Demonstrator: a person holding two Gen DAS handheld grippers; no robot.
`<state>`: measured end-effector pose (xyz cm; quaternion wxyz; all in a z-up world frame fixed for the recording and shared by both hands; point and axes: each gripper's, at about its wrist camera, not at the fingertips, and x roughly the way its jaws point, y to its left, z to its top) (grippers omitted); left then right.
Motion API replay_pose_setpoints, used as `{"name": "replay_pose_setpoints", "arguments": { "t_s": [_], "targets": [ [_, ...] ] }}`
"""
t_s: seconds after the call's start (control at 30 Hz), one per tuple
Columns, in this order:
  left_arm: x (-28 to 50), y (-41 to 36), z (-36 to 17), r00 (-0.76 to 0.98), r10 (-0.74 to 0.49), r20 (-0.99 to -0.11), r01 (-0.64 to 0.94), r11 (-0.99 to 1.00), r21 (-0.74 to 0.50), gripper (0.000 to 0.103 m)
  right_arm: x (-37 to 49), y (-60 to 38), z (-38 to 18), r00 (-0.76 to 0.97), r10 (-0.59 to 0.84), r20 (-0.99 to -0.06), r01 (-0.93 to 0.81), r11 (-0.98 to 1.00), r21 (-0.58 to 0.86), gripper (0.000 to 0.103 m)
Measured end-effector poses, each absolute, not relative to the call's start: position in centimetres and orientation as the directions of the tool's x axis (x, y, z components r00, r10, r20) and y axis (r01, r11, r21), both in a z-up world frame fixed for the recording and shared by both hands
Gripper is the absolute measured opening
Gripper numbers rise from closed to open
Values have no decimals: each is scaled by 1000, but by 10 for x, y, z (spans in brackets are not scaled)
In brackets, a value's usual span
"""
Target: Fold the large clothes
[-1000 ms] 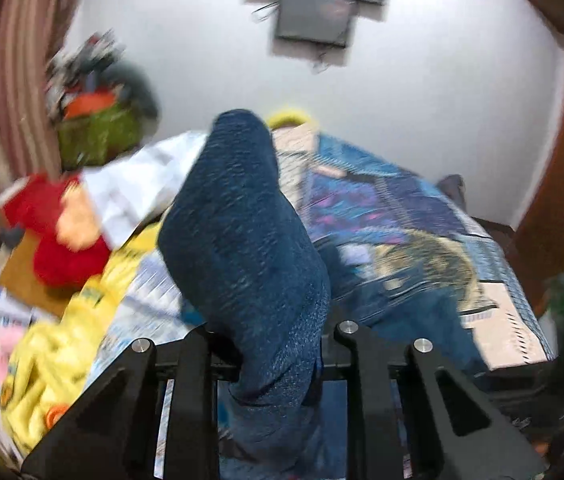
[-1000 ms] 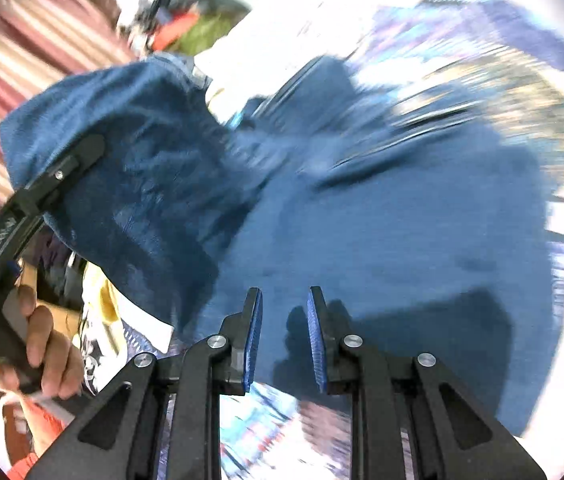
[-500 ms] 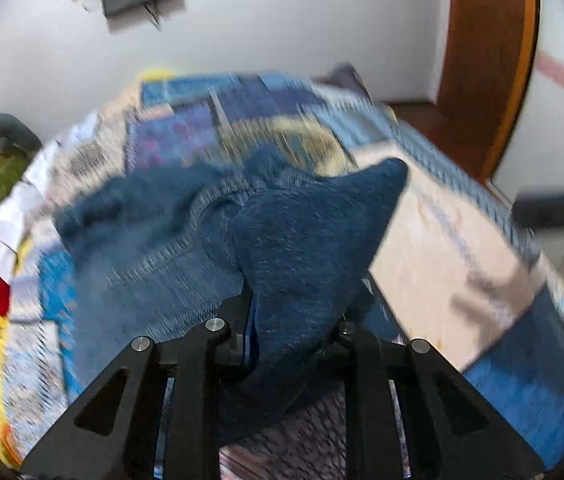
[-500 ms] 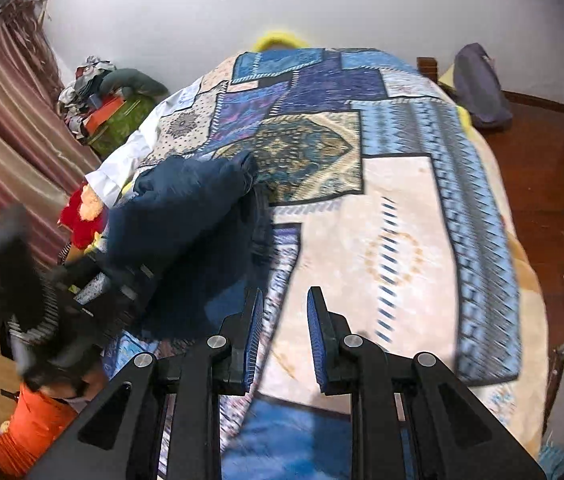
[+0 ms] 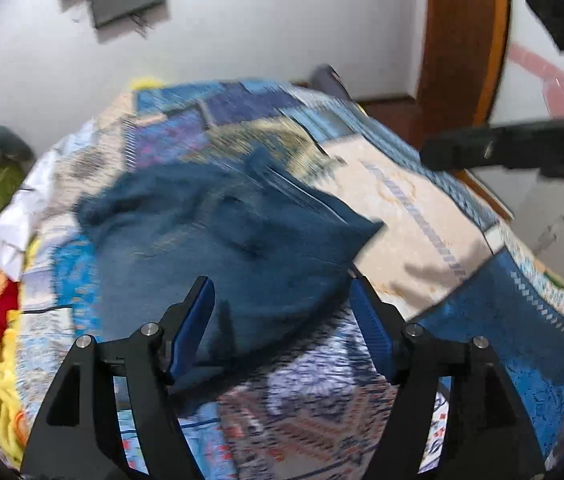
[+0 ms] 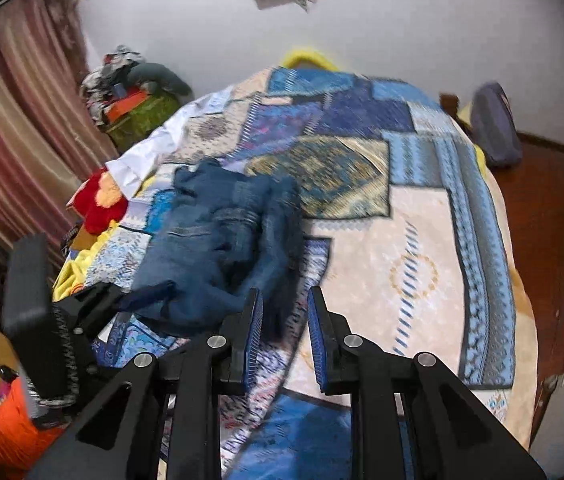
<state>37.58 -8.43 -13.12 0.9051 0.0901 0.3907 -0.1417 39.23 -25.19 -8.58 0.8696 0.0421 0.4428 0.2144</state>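
Dark blue jeans [image 5: 222,248] lie in a crumpled heap on the left half of the patchwork quilt [image 5: 422,220]. My left gripper [image 5: 280,292] hovers just over their near edge. Its jaws are opening, the blue pads stand wide apart, and neither pad presses on the denim. In the right wrist view the jeans [image 6: 218,236] sit ahead and to the left on the quilt [image 6: 402,240]. My right gripper [image 6: 284,300] is above the bed's near part, shut to a narrow gap with nothing in it. The black handle of the left tool [image 6: 30,300] shows at the far left.
A red plush toy [image 6: 100,200] and yellow cloth lie at the bed's left edge. A green bag with a pile of things [image 6: 138,112] stands by the striped curtain [image 6: 10,120]. A dark bag [image 6: 494,128] rests on the wooden floor at the right, and an orange basket [image 6: 6,432] stands at the lower left.
The left gripper was shut on a fold of the jeans and has now spread its jaws and let go. The jeans came down onto the quilt. The right gripper pulled up and back.
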Motion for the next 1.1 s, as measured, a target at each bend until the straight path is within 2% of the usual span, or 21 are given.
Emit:
{"name": "replay_pose_setpoints", "arguments": {
  "t_s": [0.1,0.23,0.4,0.5,0.6,0.63,0.67,0.7,0.73,0.77,0.87,1.0,1.1],
  "targets": [
    [375,-49,-112,688,-160,-708,265,963,39,77,393,-228,-76,525,433,-733,-387,888,248,18],
    [385,5,-106,717,-62,-695,136,989,52,84,403,-190,-78,508,450,-734,-446,867,223,18],
    [411,48,-144,634,-16,-773,54,998,24,84,420,-148,-111,446,409,-796,-505,849,154,18],
    [421,53,-187,540,-40,-841,61,998,-8,85,430,-137,-148,444,264,-856,-500,866,8,18],
    [413,50,-202,559,-54,-828,72,997,-17,91,431,-150,-177,428,204,-880,-511,858,-50,18],
    [411,48,-204,564,-47,-824,73,997,-7,91,431,-158,-181,426,216,-879,-510,859,-36,25],
    [409,46,-205,571,-40,-820,74,997,2,91,430,-166,-183,434,223,-873,-500,866,-28,44],
    [407,46,-206,575,-34,-817,70,998,8,91,430,-176,-184,460,199,-865,-472,880,-48,76],
    [404,46,-207,576,-33,-817,69,998,9,91,430,-185,-185,488,171,-856,-441,895,-73,88],
    [401,46,-208,576,-33,-817,71,997,10,91,430,-199,-186,494,184,-850,-422,905,-49,94],
    [394,46,-207,574,-32,-818,78,997,15,91,430,-229,-193,436,226,-871,-373,926,54,94],
    [386,52,-197,569,-26,-822,96,995,34,91,425,-252,-191,441,147,-885,-323,946,-4,93],
    [386,64,-187,560,-8,-828,69,997,37,90,425,-266,-174,449,205,-870,-310,949,64,93]
  ]
}}
